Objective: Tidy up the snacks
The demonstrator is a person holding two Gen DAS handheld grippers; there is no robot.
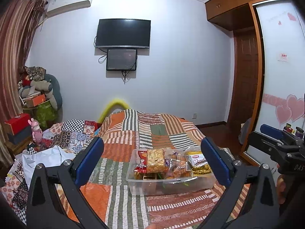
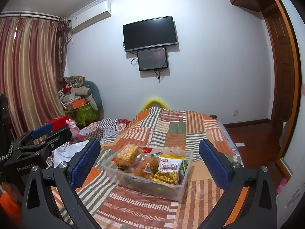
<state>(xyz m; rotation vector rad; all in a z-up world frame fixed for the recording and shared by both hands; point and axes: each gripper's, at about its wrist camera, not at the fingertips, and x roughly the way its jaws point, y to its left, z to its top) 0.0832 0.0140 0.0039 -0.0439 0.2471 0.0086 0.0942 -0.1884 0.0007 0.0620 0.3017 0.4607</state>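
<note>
On the striped patchwork bedspread [image 2: 200,127] sits 1 clear plastic bin [image 2: 171,188] heaped with snack packets, among them 1 yellow chip bag [image 2: 168,170], while the left gripper [image 1: 152,161] and right gripper [image 2: 149,162], 2 in all, hover before it spread wide, holding nothing.

You are holding two matching black grippers: the left gripper [image 1: 151,161] and the right gripper [image 2: 149,163] are each showing angular black arms with triangular cut-outs, silver round screws at the joints, and blue textured pads lining the fingers [image 1: 89,160]. White lettering is showing on both bodies.
</note>
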